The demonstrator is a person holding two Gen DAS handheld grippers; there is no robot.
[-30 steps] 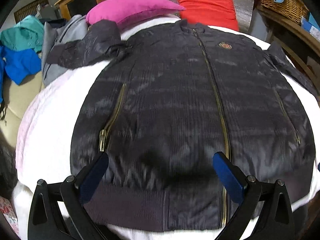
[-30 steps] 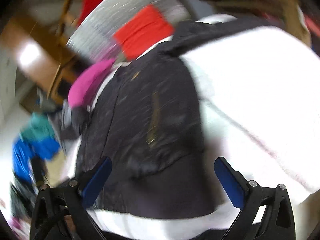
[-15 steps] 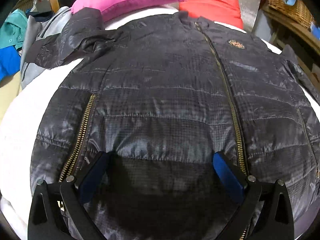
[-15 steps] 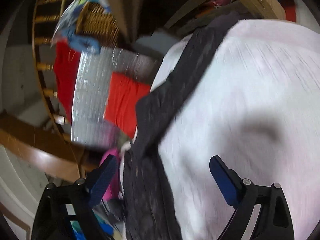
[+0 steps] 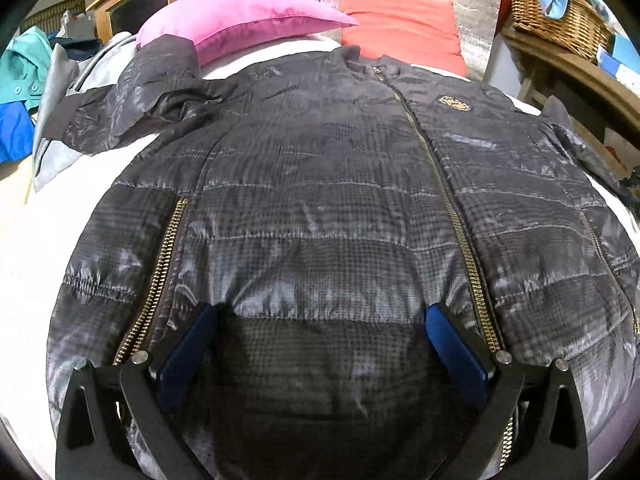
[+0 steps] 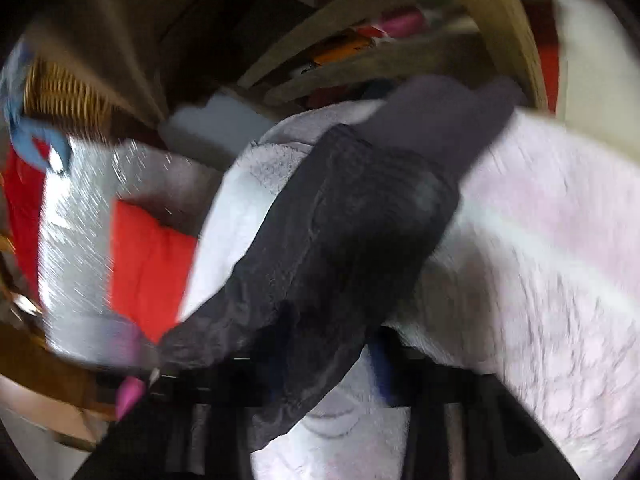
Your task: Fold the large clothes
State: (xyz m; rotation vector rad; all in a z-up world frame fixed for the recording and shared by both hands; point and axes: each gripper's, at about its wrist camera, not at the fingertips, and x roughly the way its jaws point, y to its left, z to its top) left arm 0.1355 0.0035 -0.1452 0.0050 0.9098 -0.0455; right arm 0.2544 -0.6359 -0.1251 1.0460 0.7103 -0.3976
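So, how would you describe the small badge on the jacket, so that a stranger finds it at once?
A dark quilted jacket lies flat on the white bed cover. Beside its central zip, near the collar, sits a small oval badge, the only gold patch there.

No readable text anywhere. Only marking: a small gold embroidered badge (image 5: 453,103) on the chest of the jacket (image 5: 320,220), just beside its centre zipper; lettering too small to read.

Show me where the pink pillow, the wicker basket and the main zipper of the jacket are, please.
pink pillow (image 5: 244,26), left wrist view, middle of its top face.
wicker basket (image 5: 560,12), left wrist view, its woven front wall.
main zipper (image 5: 448,200), left wrist view, midway down the jacket front.
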